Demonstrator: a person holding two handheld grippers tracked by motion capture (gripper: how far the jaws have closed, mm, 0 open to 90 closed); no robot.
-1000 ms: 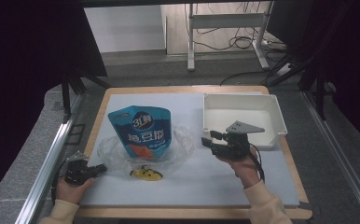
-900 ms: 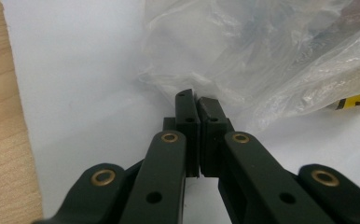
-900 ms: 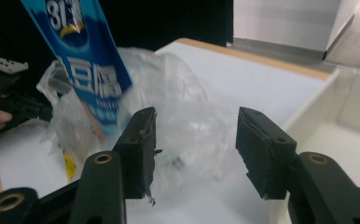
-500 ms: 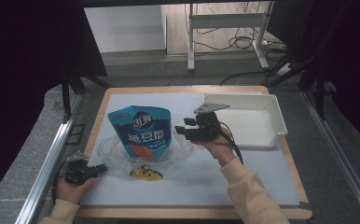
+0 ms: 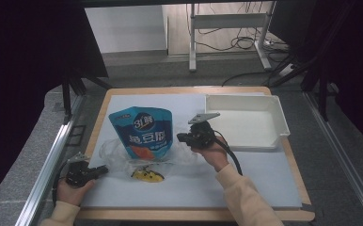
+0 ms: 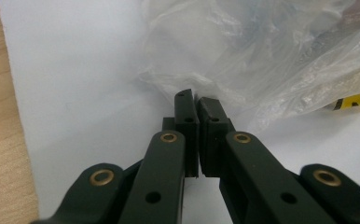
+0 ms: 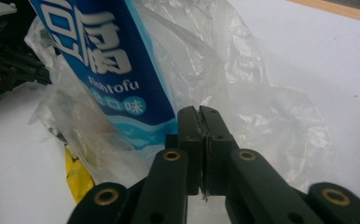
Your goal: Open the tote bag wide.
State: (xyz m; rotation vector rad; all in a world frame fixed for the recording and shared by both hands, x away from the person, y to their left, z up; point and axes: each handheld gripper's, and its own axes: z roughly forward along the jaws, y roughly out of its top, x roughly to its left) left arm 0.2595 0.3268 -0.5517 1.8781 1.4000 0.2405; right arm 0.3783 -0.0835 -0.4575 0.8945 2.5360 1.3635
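My right claw (image 5: 183, 137) had moved off the white tray (image 5: 278, 123) and leftward across the mat since a second ago, ending up against the right edge of the blue pouch (image 5: 144, 133). My left claw (image 5: 99, 170) had stayed put near the mat's left edge.

Right claw: jaws pressed together in the right gripper view (image 7: 201, 122), with a sliver of something thin caught between the tips; probably the clear plastic bag (image 7: 262, 107), can't say for sure. The blue pouch (image 7: 108, 60) stood just ahead and to the left of the tips, tilted. The bag was crumpled ahead and to the right, also wrapped round the pouch's base. A yellow packet (image 7: 78, 175) lay low on the left, under the plastic.

Left claw: jaws pushed nearly together in the left gripper view (image 6: 195, 112), a thin slit between them, nothing clearly pinched. Tips sat right at the edge of the bag (image 6: 271, 56), touching or just short; couldn't tell. The yellow packet (image 6: 355, 99) showed far right, through the plastic. White mat (image 6: 75, 70) under the jaws, wooden table edge (image 6: 3, 140) off to the left.

In the high view the yellow packet (image 5: 147, 175) lay between both claws, nearer my body than the pouch.
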